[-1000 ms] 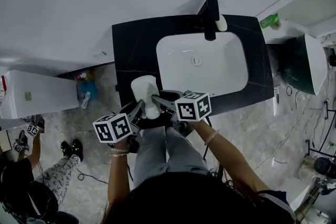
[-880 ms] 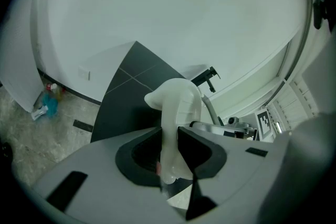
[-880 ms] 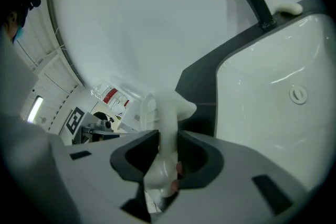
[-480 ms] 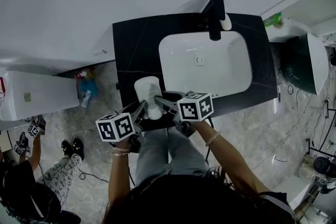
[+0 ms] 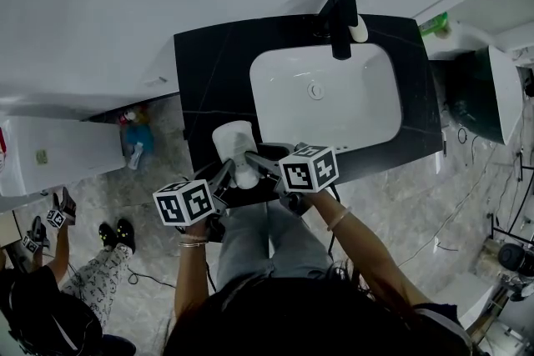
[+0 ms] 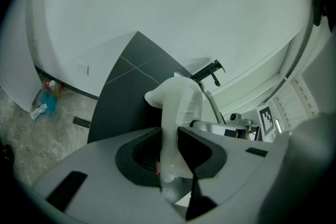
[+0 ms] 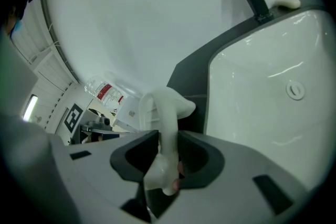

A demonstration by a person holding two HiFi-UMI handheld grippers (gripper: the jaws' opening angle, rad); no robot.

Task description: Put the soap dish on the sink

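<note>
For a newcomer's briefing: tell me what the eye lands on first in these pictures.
First, the white soap dish, clamped from both sides by the left claw and the right claw, over the front left of the black counter. Next, the bright white basin set in that counter, with the black faucet at its far rim.

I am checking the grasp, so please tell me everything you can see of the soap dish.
The soap dish is white, glossy plastic by its look, with rounded corners and ribbed slots on one face. The left gripper and the right gripper both clamp its near edge, jaws shut on it. It is over the front left part of the black counter, beside the white basin; whether it rests there is unclear.
</note>
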